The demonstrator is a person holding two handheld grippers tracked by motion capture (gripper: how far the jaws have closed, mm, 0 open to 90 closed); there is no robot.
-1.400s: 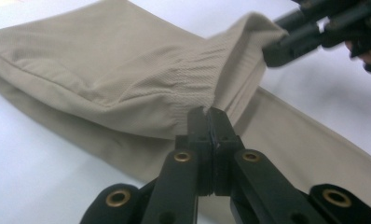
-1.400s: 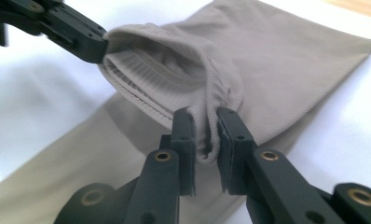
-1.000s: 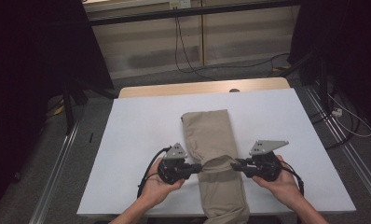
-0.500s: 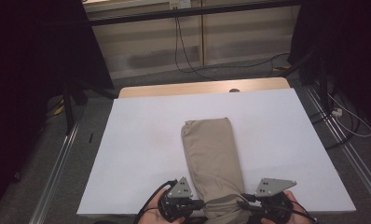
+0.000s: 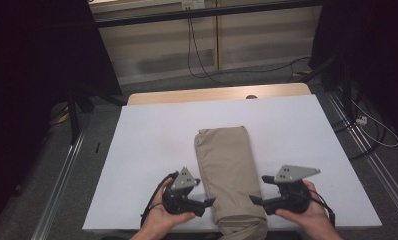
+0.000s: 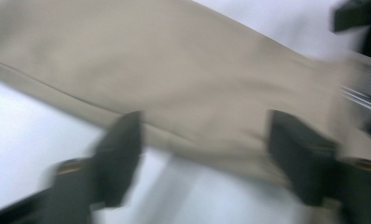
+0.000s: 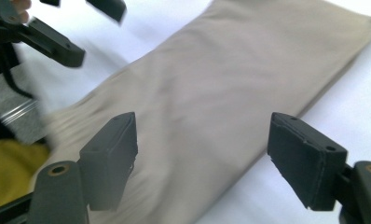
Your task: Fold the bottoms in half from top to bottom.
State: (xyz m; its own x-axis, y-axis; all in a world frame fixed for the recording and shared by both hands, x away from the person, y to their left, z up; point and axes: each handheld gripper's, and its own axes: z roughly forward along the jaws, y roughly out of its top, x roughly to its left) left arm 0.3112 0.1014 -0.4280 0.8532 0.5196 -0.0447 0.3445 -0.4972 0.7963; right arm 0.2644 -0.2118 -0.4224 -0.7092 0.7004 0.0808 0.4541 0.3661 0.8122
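A long folded tan cloth [image 5: 226, 165] lies lengthwise on the white table cover [image 5: 152, 135], and its near end hangs over the front edge. My left gripper [image 5: 207, 203] is at the cloth's left side near that end, and my right gripper [image 5: 253, 200] is at its right side. They point at each other across the cloth. In the left gripper view, which is blurred, the left gripper [image 6: 204, 135] is open over the tan cloth [image 6: 174, 70]. In the right gripper view the right gripper [image 7: 202, 140] is open too, with the cloth [image 7: 249, 70] past it and the left gripper [image 7: 53, 42] at top left.
A strip of bare wooden tabletop [image 5: 217, 94] shows beyond the white cover. Metal rails [image 5: 62, 175] run along the floor on both sides, and cables [image 5: 202, 60] trail behind the table. A yellow patch [image 7: 11, 163] sits at the lower left of the right gripper view.
From the cloth's middle, both grippers dropped back to the near table edge, then came slightly forward again. The cloth has hardly moved.
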